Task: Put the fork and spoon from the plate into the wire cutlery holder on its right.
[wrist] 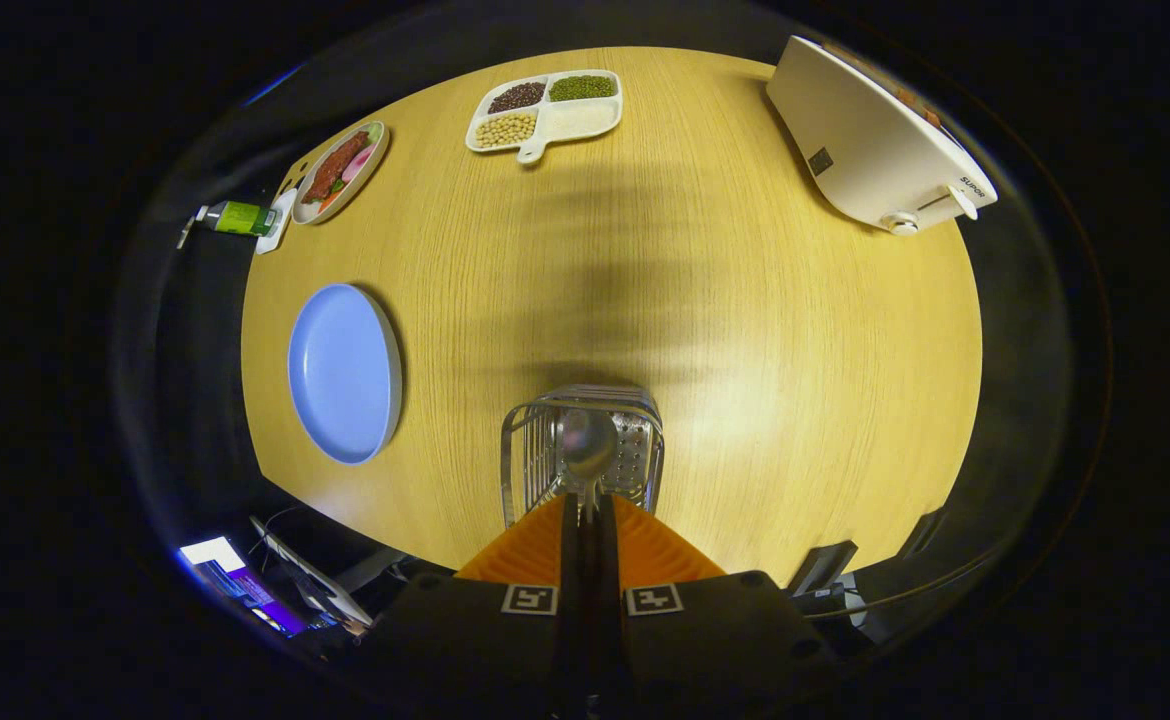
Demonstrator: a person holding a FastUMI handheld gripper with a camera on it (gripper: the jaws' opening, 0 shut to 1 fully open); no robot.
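My gripper [589,500] is pinched tight on the spoon [589,445], handle between the fingers, bowl sticking straight ahead along them. It hangs right over the wire cutlery holder [545,455], so I reckon the next move is just straight down and let go. Can't make out the fork in there. Off to the left the blue plate [345,372] sits bare. Further back: a divided tray [585,118] of beans.
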